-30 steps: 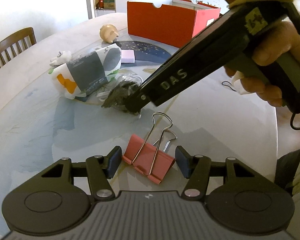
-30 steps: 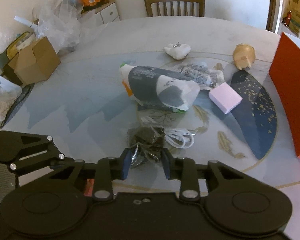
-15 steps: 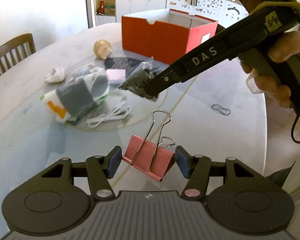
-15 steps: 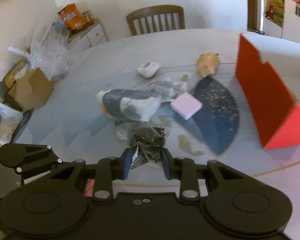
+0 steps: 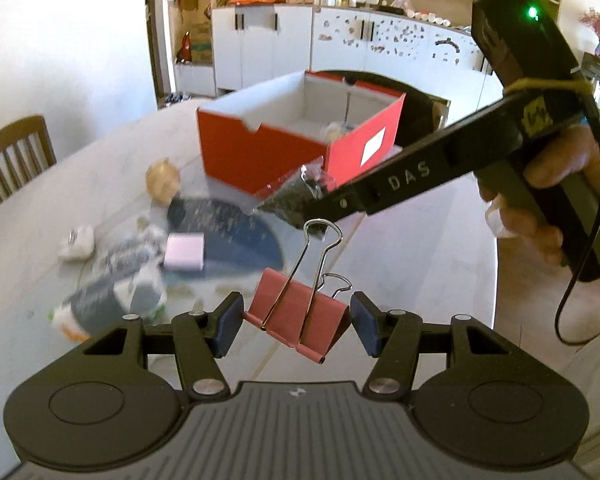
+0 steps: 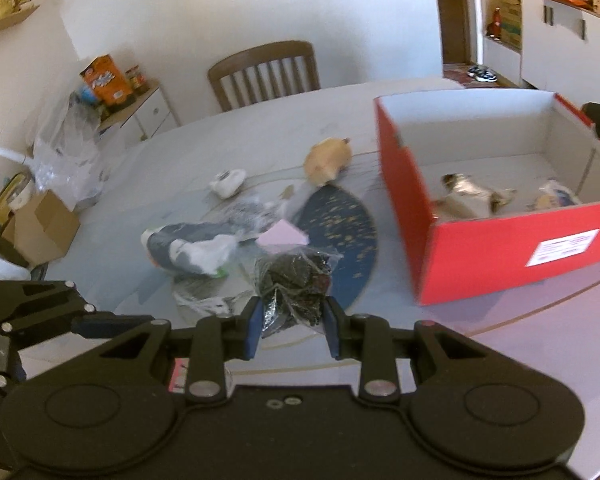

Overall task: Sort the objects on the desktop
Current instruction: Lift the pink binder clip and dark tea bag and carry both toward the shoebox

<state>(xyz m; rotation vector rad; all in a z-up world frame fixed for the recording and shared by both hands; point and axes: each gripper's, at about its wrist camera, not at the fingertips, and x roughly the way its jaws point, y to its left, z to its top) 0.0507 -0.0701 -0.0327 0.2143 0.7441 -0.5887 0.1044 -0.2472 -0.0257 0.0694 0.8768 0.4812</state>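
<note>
- Two tongs are working above the table, each one carrying something.
- Left tongs are standing partly open, clamping a pink binder clip between the blue pads, with its wire handles pointing up and away.
- Right tongs are pinching closed on a clear bag of dark bits, lifted off the table.
- A hand is gripping the handle of the right tongs, seen in the left view.
- An open red box is sitting to the right, just beyond the bag, with a few small things lying inside.
- A pink pad, a rolled packet, a small white item and a tan toy are lying on the table to the left of the box.
</note>
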